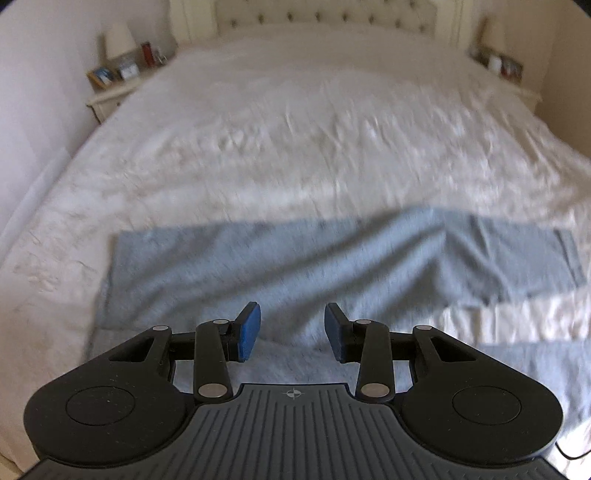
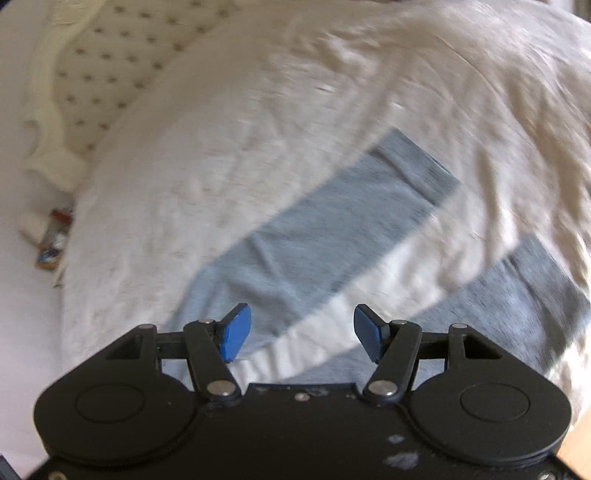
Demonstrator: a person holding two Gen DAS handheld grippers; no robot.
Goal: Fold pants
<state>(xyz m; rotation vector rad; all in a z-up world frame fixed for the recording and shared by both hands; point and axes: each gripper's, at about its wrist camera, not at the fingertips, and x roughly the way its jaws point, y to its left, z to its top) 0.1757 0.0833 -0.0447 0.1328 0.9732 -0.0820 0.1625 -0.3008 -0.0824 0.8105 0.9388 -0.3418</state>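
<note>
**Pants flat on bed, both tools above them with nothing held**

Light grey-blue soft-knit pants point(image 1: 295, 266) lie spread across the near part of a bed. In the left wrist view they fill the lower middle of the frame, one leg running to the right edge and ending in a darker cuff. In the right wrist view the two legs point(image 2: 332, 229) run diagonally from lower left to upper right, with a strip of bedding showing between them.

Left tool point(image 1: 291, 332), black with blue pads: lower centre of its frame, jaws parted, gap empty, over the grey fabric. Contact with the fabric cannot be told; the frame is blurred.

Right tool point(image 2: 301, 332), same build: lower centre of its frame, jaws parted wider, nothing between them, over the strip between the legs.

Bed cover point(image 1: 295, 147): white, wrinkled, textured, under the pants. Cream tufted headboard point(image 1: 325, 14) at top centre. White nightstand point(image 1: 110, 96) with a lamp and small framed items, upper left; second cluttered nightstand point(image 1: 502, 66), upper right.
</note>
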